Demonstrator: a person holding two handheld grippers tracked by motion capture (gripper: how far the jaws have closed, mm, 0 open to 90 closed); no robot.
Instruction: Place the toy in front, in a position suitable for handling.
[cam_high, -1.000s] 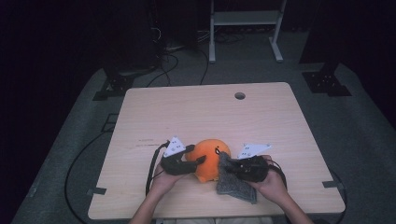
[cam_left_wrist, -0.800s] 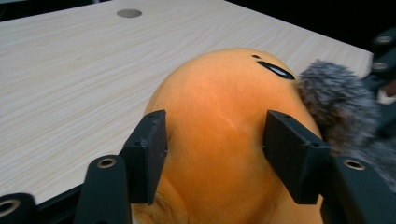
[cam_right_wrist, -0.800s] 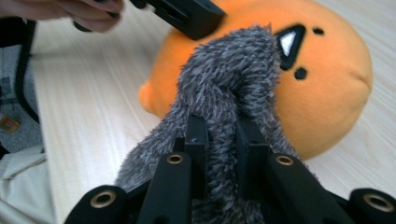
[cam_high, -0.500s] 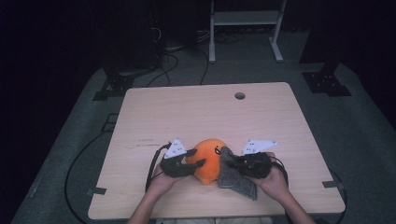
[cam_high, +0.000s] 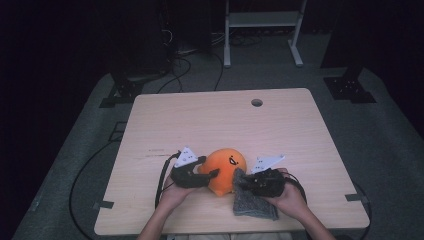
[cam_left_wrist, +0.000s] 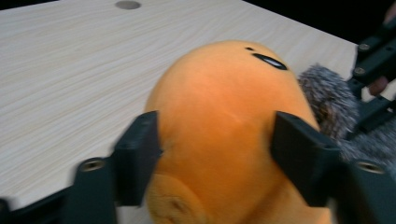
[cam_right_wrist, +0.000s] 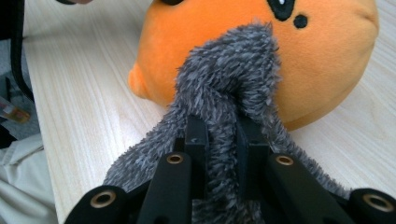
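1. An orange plush toy (cam_high: 227, 167) sits on the wooden table (cam_high: 210, 120) near its front edge, well short of the cable hole (cam_high: 257, 102), its dark eye marks turned up and toward the far side.
2. The left gripper (cam_high: 212, 174) lies just left of the toy; its jaws have just been opening, and in the left gripper view they straddle the toy's body (cam_left_wrist: 224, 130) with both pads against the plush.
3. The right gripper (cam_high: 245, 184), just right of the toy, is clamped tight on a fold of grey fuzzy cloth (cam_right_wrist: 224, 107).
4. That cloth (cam_high: 252, 202) touches the toy's right flank and trails toward the table's front edge.
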